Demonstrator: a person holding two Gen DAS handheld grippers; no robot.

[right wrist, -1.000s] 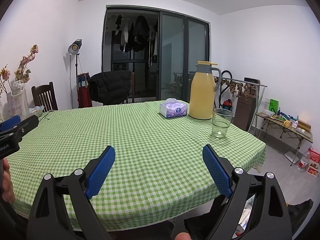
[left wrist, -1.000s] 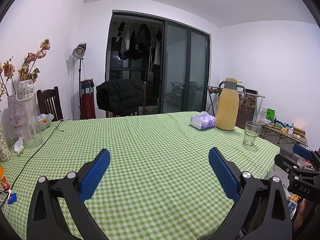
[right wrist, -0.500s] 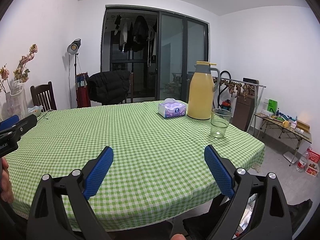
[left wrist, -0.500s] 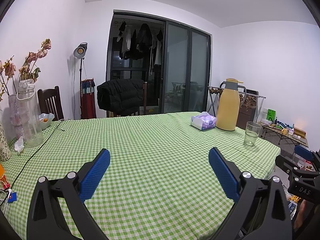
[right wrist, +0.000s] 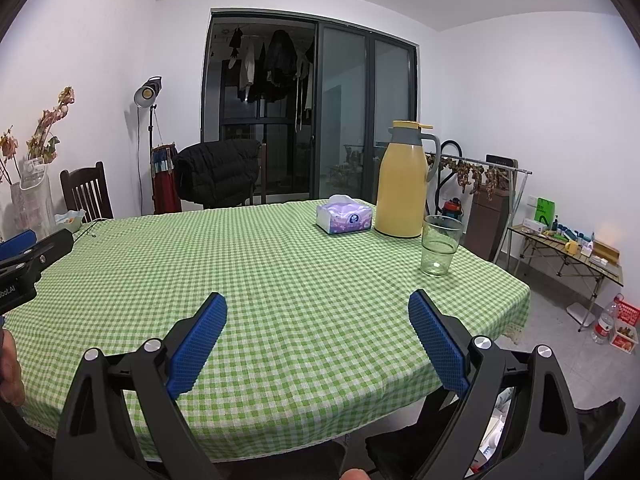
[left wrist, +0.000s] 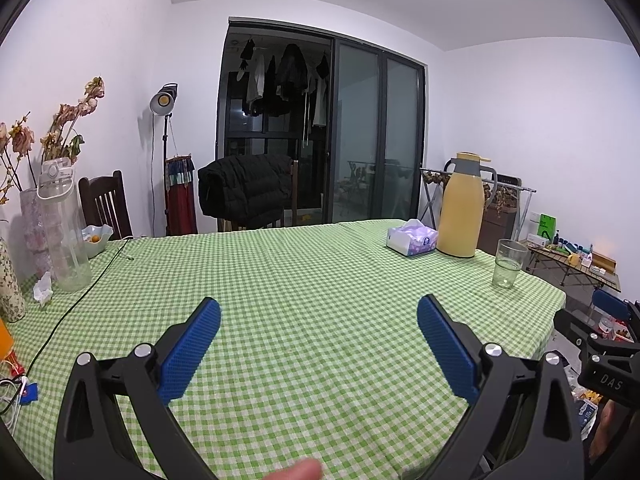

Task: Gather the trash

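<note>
Little has shifted in the last second: both views have crept a touch, the yellow thermos jug with the grey collar (right wrist: 402, 184) sliding slightly in frame, and a blurred fingertip (left wrist: 298, 471) has appeared at the bottom edge of the left view.

We hold the left gripper (left wrist: 319, 322) above the counter (left wrist: 304, 280), a table under a green-and-white checked cloth, its blue ribbed pads (left wrist: 191, 350) spread wide apart. Nothing sits between them and they touch nothing; only bare cloth shows in the gap.

Our right gripper (right wrist: 318, 316) is the same story: blue pads (right wrist: 198, 340) set wide, holding nothing, hanging over the near edge of the counter with open cloth between them.

Out to the far right of the counter we see the yellow jug standing upright, a purple-and-white tissue box (right wrist: 344, 219) just beside it on its left, and a clear drinking glass (right wrist: 439, 245) with a little water in it, nearer to us and close to the counter's right edge.

Over on the far left in the left view, a small crumpled white scrap of paper (left wrist: 42, 289) lies on the cloth, just beside a tall clear plastic water bottle (left wrist: 64, 236). That scrap is the only trash-like thing we can make out, and it is well apart from both grippers. A thin dark cable (left wrist: 76, 304) runs along the cloth past it.
</note>
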